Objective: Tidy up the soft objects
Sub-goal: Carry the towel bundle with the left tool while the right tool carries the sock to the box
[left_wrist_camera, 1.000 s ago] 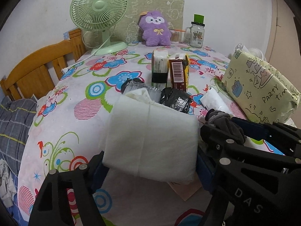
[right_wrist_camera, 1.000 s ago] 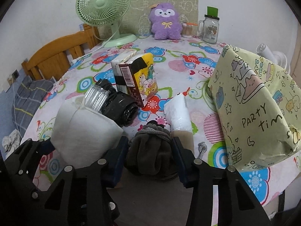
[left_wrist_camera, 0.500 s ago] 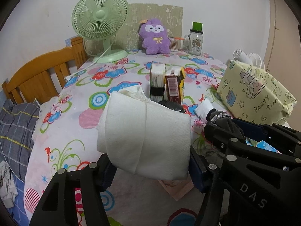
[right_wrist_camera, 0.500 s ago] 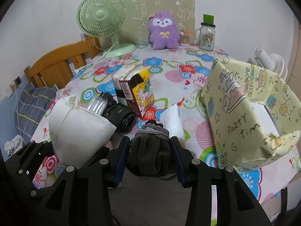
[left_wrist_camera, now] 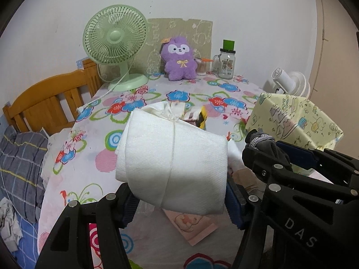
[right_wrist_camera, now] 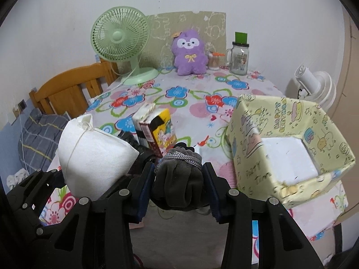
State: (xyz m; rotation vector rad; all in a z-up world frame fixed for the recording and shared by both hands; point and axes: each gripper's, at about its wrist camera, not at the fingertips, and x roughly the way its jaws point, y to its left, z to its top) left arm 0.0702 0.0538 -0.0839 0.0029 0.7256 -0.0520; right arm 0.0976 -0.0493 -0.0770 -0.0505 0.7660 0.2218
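The left tongs (left_wrist_camera: 177,204) are clamped on a white cloth bundle (left_wrist_camera: 172,157) tied round with thin string, held up in the air above the near edge of the tabletop (left_wrist_camera: 94,161). It looks light and squashy, so the pads sink in; a grip across the thick middle, as now, should hold better than one by the loose knotted top. Just beside it, the right tongs (right_wrist_camera: 178,190) are closed on a dark rolled glove (right_wrist_camera: 179,179) bound with grey cord (soft too, and likely to bulge out if squeezed harder). Further off to the right sits an open yellow box (right_wrist_camera: 291,134), probably where both belong. Beyond, a carton (right_wrist_camera: 159,132) stands mid-table, and a purple plush toy (right_wrist_camera: 190,53) sits by the wall.
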